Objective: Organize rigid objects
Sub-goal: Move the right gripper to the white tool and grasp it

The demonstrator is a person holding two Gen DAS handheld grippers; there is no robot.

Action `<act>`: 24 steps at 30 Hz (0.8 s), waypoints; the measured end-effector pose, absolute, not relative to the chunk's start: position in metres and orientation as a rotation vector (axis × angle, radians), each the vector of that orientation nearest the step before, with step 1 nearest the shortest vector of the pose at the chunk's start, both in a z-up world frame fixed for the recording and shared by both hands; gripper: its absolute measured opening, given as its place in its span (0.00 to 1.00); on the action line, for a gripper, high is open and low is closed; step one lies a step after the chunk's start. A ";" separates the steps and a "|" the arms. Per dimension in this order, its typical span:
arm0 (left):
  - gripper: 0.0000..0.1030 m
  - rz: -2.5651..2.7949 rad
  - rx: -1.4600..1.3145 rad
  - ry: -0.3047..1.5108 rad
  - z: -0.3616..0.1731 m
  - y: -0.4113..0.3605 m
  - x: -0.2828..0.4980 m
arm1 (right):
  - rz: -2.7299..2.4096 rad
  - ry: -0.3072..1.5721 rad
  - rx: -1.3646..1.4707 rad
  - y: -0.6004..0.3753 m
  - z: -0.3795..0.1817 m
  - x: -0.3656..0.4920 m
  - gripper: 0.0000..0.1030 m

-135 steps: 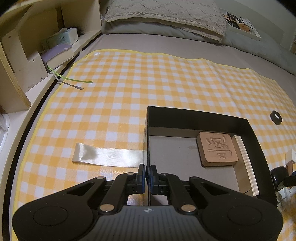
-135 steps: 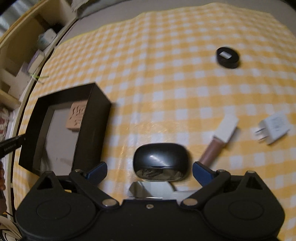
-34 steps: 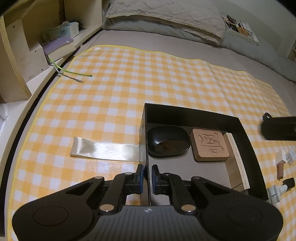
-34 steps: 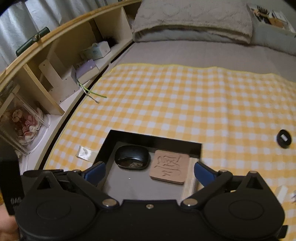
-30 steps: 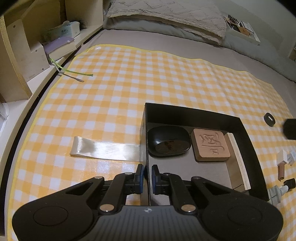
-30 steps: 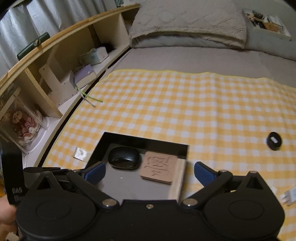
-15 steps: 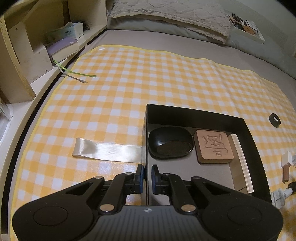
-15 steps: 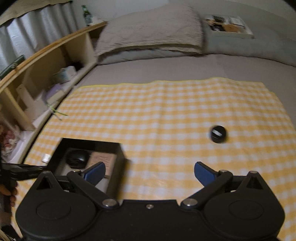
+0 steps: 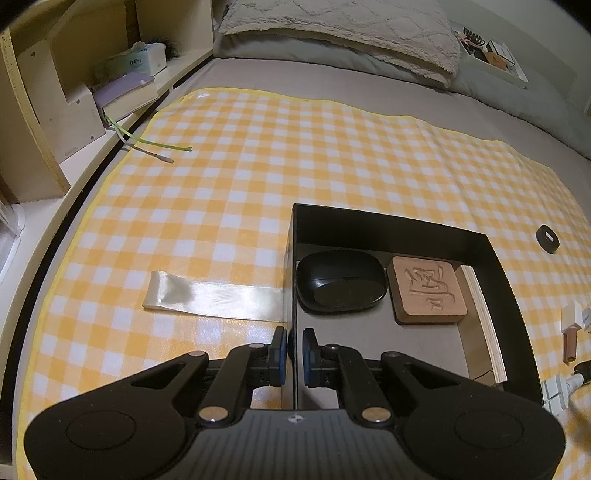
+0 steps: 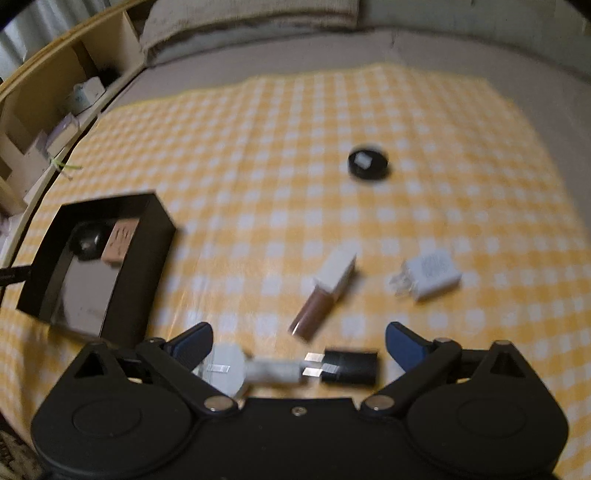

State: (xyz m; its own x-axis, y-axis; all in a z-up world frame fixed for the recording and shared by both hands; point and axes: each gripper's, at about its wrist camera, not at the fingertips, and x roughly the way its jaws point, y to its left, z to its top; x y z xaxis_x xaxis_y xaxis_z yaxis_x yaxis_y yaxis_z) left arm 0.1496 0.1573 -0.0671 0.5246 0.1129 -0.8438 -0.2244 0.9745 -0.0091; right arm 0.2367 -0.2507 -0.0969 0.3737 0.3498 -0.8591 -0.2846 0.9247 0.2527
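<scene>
Left tongs [image 9: 293, 349] clamped box wall [image 9: 294, 295], steadying box; right tongs [image 10: 299, 341] gaped, just narrowing (nothing between), over black plug [image 10: 349, 365].

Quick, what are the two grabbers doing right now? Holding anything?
Left gripper: shut on the near wall of the black box.
Right gripper: open, holding nothing; its jaws have just been closing a little, above the black plug.

Your surroundings: a grey bed [image 9: 369, 96] under a yellow-checked cloth [image 9: 295, 147]; a textured grey pillow [image 9: 351, 26] at the far edge; pale wooden shelving [image 9: 55, 92] along the left edge; dim, warm indoor light.
</scene>
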 end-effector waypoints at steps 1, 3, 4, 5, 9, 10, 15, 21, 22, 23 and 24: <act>0.09 0.202 -0.124 0.999 -0.067 0.157 0.150 | 0.425 1.151 0.103 -0.252 -0.103 0.236 0.93; 0.09 0.200 -0.128 0.999 -0.067 0.157 0.150 | 0.455 1.226 0.189 -0.255 -0.115 0.235 0.90; 0.09 0.199 -0.131 0.999 -0.067 0.157 0.150 | 0.462 1.252 0.216 -0.254 -0.119 0.236 0.89; 0.09 0.200 -0.132 0.998 -0.067 0.158 0.149 | 0.465 1.269 0.222 -0.253 -0.123 0.235 0.89; 0.09 0.202 -0.144 0.993 -0.067 0.162 0.150 | 0.469 1.274 0.109 -0.236 -0.131 0.233 0.89; 0.09 0.200 -0.147 0.992 -0.067 0.162 0.150 | 0.471 1.274 0.091 -0.232 -0.134 0.233 0.89; 0.10 0.195 -0.151 0.982 -0.066 0.164 0.152 | 0.492 1.283 0.054 -0.217 -0.140 0.238 0.90; 0.11 0.192 -0.167 0.974 -0.066 0.166 0.155 | 0.511 1.331 0.005 -0.201 -0.151 0.236 0.79; 0.11 0.192 -0.167 0.972 -0.066 0.167 0.154 | 0.511 1.329 -0.002 -0.200 -0.152 0.236 0.79; 0.11 0.193 -0.166 0.969 -0.066 0.167 0.155 | 0.508 1.328 -0.003 -0.200 -0.152 0.237 0.79; 0.11 0.193 -0.168 0.968 -0.066 0.167 0.155 | 0.504 1.326 0.003 -0.200 -0.152 0.238 0.79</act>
State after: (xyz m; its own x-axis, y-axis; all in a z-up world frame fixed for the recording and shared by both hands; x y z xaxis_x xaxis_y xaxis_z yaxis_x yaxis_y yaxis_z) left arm 0.1549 0.1673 -0.0657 0.5519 0.0873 -0.8293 -0.2367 0.9700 -0.0555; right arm 0.2376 -0.2003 -0.1518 0.1519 0.3525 -0.9234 -0.3493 0.8931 0.2834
